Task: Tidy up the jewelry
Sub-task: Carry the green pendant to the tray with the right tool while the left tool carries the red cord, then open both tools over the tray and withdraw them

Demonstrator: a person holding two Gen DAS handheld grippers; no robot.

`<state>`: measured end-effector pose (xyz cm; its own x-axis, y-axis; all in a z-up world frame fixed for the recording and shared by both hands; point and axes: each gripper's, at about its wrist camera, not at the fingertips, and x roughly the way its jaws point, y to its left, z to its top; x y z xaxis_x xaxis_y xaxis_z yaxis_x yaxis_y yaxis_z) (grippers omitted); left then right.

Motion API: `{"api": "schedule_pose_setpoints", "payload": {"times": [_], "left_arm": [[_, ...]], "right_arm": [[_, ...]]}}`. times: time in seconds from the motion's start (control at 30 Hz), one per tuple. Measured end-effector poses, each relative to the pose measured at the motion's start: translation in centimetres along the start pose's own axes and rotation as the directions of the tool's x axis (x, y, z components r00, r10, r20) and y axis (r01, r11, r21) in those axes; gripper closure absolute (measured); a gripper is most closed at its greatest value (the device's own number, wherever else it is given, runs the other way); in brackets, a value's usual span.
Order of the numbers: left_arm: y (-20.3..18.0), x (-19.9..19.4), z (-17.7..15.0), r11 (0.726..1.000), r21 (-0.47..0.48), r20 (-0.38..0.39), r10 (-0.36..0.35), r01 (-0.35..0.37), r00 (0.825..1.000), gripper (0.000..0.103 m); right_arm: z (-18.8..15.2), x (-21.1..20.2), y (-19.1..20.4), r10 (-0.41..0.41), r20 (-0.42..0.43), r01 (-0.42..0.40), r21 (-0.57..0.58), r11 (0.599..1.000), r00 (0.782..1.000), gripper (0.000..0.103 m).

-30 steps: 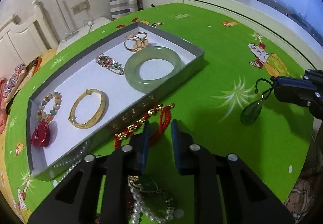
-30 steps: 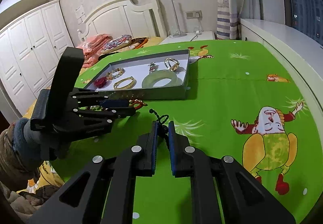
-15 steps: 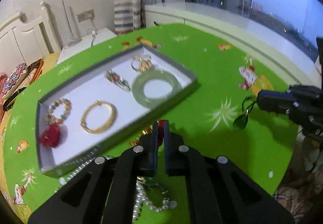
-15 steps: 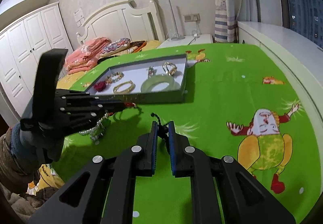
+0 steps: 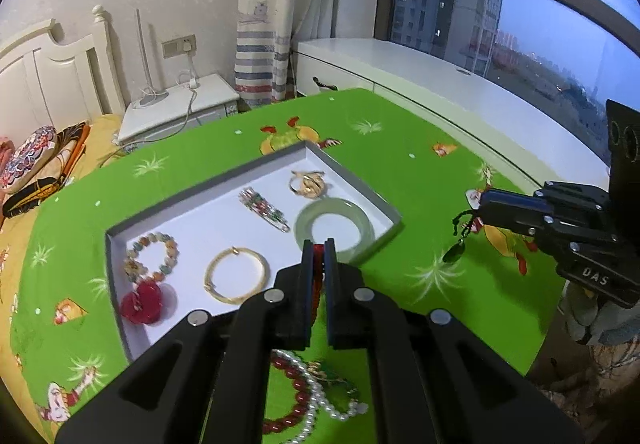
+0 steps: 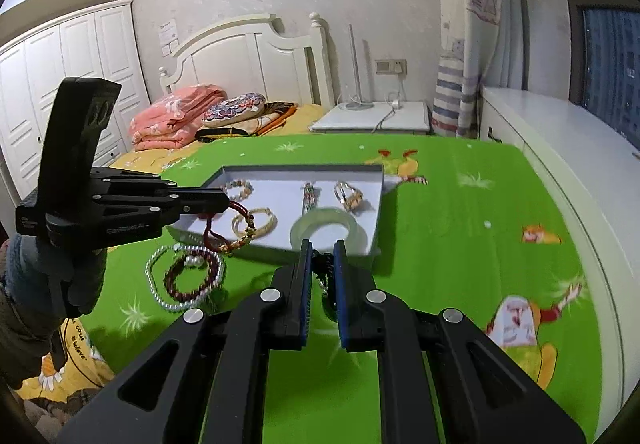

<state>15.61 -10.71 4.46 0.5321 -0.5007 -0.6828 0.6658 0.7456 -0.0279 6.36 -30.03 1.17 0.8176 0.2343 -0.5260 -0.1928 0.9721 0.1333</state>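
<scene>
The left gripper (image 5: 319,248) has its jaws pinched tight on a red cord bracelet (image 6: 224,232), which the right wrist view shows hanging from the tips as a loop, gold beads lowest, over the near wall of the grey tray (image 5: 116,244). The left wrist view shows only a sliver of red between the pads. Ahead of this gripper the tray's long axis runs from near left to far right. In it, left to right, lie a red flower piece (image 5: 146,302), a beaded bracelet (image 5: 150,258), a gold bangle (image 5: 236,280), a jewelled pin (image 5: 264,208), gold rings (image 5: 308,183) and a jade bangle (image 5: 336,230) against the near right corner. White floor lies bare in the far left part. Below and behind the left gripper's tips, pearls (image 6: 160,284) and a dark red bead bracelet (image 6: 196,278) rest on the green cloth (image 5: 420,195).

To the right, the right gripper (image 6: 320,260) is nearly closed on a black cord (image 6: 322,264). The left wrist view shows the cord's dark green pendant (image 5: 454,252) dangling point-down, clear of the cloth. Open cloth stretches beyond it to the table's rim beside the white ledge (image 6: 560,147).
</scene>
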Motion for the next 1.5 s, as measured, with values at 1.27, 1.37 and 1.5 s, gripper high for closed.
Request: {"api": "schedule_pose_setpoints", "payload": {"times": [1.27, 1.37, 1.5], "left_arm": [[11.8, 11.6, 2.1, 0.980, -0.116, -0.154, 0.145, -0.164, 0.977, 0.090], [12.1, 10.9, 2.1, 0.977, -0.126, -0.144, 0.156, -0.174, 0.977, 0.066], [12.7, 8.7, 2.3, 0.968, -0.159, -0.107, 0.181, -0.196, 0.978, 0.053]], "right_arm": [[5.4, 20.8, 3.1, 0.110, -0.280, -0.084, 0.103, 0.991, 0.954, 0.088], [5.2, 20.3, 3.3, 0.113, -0.276, -0.091, 0.092, 0.992, 0.955, 0.064], [5.4, 19.2, 3.6, 0.106, -0.249, -0.088, 0.081, 0.993, 0.963, 0.063]]}}
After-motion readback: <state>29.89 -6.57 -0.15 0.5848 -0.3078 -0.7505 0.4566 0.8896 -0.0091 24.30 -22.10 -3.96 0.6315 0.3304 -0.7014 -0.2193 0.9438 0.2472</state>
